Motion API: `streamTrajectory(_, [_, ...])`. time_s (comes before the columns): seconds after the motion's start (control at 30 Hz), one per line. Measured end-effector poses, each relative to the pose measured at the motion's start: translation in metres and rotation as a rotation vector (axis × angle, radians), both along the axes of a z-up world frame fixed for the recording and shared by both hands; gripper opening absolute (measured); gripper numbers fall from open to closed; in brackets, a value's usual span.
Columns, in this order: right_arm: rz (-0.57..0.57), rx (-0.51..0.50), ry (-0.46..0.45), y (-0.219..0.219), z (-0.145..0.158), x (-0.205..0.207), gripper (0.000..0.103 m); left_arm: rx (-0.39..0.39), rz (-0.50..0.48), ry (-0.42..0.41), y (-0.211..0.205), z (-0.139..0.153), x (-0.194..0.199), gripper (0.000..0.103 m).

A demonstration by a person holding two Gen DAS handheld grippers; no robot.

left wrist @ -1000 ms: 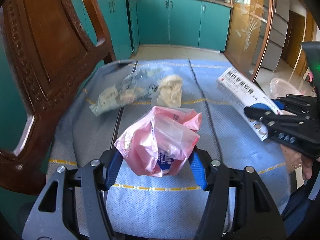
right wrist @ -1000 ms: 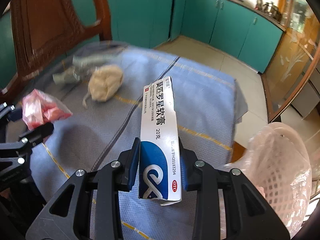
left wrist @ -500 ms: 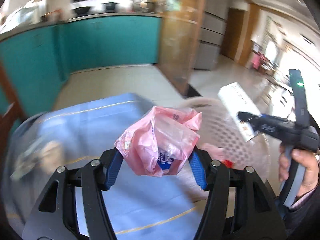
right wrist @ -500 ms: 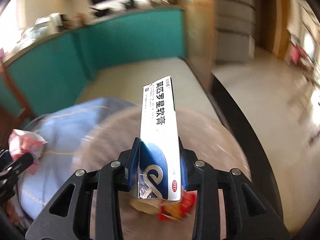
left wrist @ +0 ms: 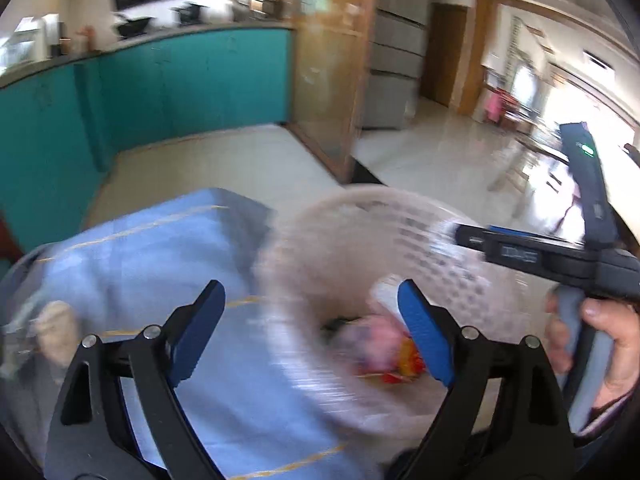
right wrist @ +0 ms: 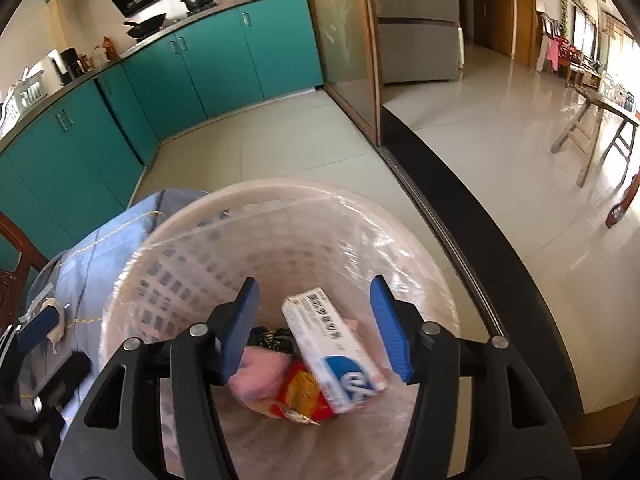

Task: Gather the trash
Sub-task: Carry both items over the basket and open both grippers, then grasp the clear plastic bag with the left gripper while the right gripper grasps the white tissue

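Observation:
A pale lattice trash basket (right wrist: 168, 240) with a clear liner stands beside the blue-covered table (left wrist: 152, 248). Inside it lie the white and blue ointment box (right wrist: 332, 356), the pink bag (right wrist: 256, 372) and a red and yellow wrapper (right wrist: 304, 396). My right gripper (right wrist: 314, 324) is open and empty above the basket, and it also shows in the left wrist view (left wrist: 520, 252). My left gripper (left wrist: 312, 328) is open and empty over the basket's (left wrist: 360, 208) left rim. The pink bag (left wrist: 376, 340) shows blurred inside.
A crumpled beige wad (left wrist: 60, 328) and a clear wrapper (left wrist: 16, 332) lie on the table at the far left. Teal cabinets (right wrist: 224, 52) line the back wall. A glass sliding door (right wrist: 348, 40) and its dark floor track (right wrist: 480, 220) run to the right.
Both grippers opened over the basket. The ointment box and the pink bag dropped out of the jaws and now lie inside the basket.

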State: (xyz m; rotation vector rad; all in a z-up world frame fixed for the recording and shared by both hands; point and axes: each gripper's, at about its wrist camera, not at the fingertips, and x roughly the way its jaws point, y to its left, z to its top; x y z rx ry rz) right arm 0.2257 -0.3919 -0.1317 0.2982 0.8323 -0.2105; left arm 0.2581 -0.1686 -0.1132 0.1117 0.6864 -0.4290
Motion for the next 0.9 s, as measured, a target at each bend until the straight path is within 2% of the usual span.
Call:
streamTrajectory(0.07, [0.033, -0.005, -0.021, 0.011, 0.004, 0.004, 0.057, 0.034, 0.106, -0.036, 0.03, 0.003, 0.007, 0.088])
streamTrajectory(0.1, [0.052, -0.006, -0.029, 0.018, 0.005, 0.005, 0.057, 0.068, 0.196, -0.057, 0.055, 0.005, 0.015, 0.088])
streamTrajectory(0.23, [0.165, -0.001, -0.059, 0.059, 0.007, 0.018, 0.057, 0.143, 0.409, -0.048, 0.129, 0.003, 0.035, 0.091])
streamTrajectory(0.37, [0.299, -0.018, -0.078, 0.117, 0.012, 0.035, 0.057, 0.155, 0.503, -0.024, 0.181, -0.006, 0.045, 0.094])
streamTrajectory(0.47, [0.416, -0.065, -0.1, 0.171, 0.015, 0.046, 0.057, 0.165, 0.524, -0.005, 0.199, -0.014, 0.052, 0.094])
streamTrajectory(0.57, [0.489, -0.083, -0.097, 0.206, 0.01, 0.053, 0.057, 0.162, 0.517, 0.004, 0.207, -0.021, 0.061, 0.093])
streamTrajectory(0.63, [0.524, -0.095, -0.079, 0.225, 0.003, 0.059, 0.057, 0.167, 0.497, 0.011, 0.208, -0.026, 0.064, 0.084])
streamTrajectory(0.67, [0.535, -0.097, -0.074, 0.23, -0.001, 0.061, 0.057, 0.167, 0.482, 0.022, 0.208, -0.029, 0.066, 0.074])
streamTrajectory(0.7, [0.543, -0.101, -0.068, 0.235, -0.004, 0.064, 0.057, 0.165, 0.47, 0.032, 0.207, -0.031, 0.067, 0.057])
streamTrajectory(0.77, [0.546, -0.102, -0.052, 0.243, -0.011, 0.073, 0.057, 0.141, 0.447, 0.073, 0.212, -0.039, 0.073, 0.035])
streamTrajectory(0.83, [0.554, -0.074, -0.038, 0.25, -0.016, 0.084, 0.057, 0.11, 0.439, 0.101, 0.218, -0.045, 0.073, 0.031])
streamTrajectory(0.9, [0.578, -0.046, -0.033, 0.261, -0.018, 0.092, 0.057, 0.098, 0.44, 0.094, 0.224, -0.045, 0.067, 0.021])
